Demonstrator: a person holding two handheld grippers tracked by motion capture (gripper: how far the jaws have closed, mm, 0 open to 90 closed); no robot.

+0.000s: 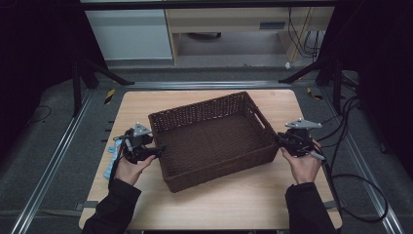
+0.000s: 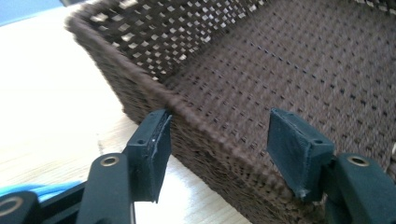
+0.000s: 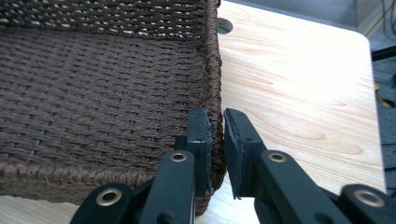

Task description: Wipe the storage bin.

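The basket [image 1: 214,139] sits mid-bench, skewed, its woven walls stiff yet a little springy. I judge it light and rough enough not to slip, and best taken by the rim on both short sides. My right gripper [image 3: 217,140] is clamped narrow on the right wall's rim, one jaw inside, one outside. My left gripper [image 2: 224,149] stands wide astride the left wall, one jaw inside, one outside, pads not pressing. The bench [image 1: 253,195] is pale wood. At its left edge, by my left hand [image 1: 127,168], lies something blue [image 1: 112,158]. I can read no writing anywhere.
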